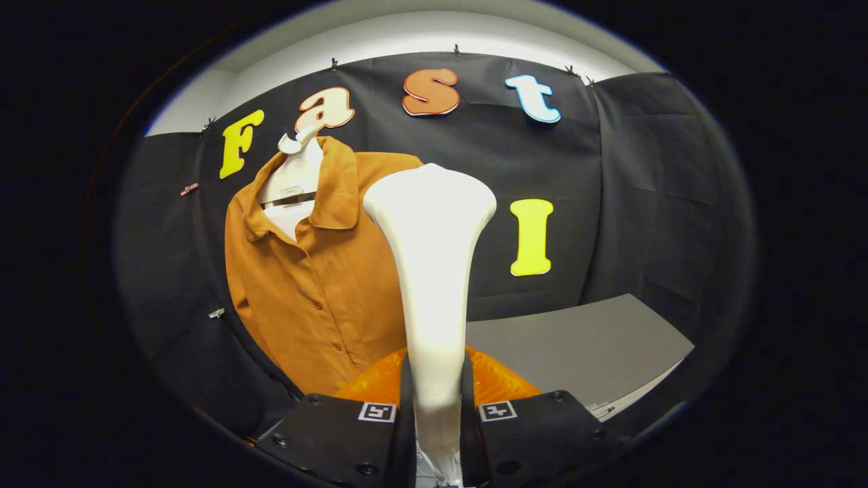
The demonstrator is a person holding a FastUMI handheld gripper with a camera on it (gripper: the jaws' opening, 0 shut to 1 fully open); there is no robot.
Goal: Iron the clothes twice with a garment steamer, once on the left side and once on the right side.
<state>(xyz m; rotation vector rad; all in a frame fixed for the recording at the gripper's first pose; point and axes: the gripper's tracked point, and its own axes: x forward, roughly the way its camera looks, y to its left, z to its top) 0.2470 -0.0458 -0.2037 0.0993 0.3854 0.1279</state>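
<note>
- Rust-brown cloth: the shirt (319,271) hung on a white hanger (293,177) against the booth wall, ahead of your jaws and off to their left, buttons down its front.
- Your gripper (435,413) was clamped on the white garment steamer (432,271), both fingers pressing its handle, the head rising upright between them.
- The head stood apart from the cloth, so I judged you were on the approach, no pass yet under way.
- Next you needed to swing left and lay the head against the shirt.
- A grey table (583,346) lay ahead to the right.
</note>
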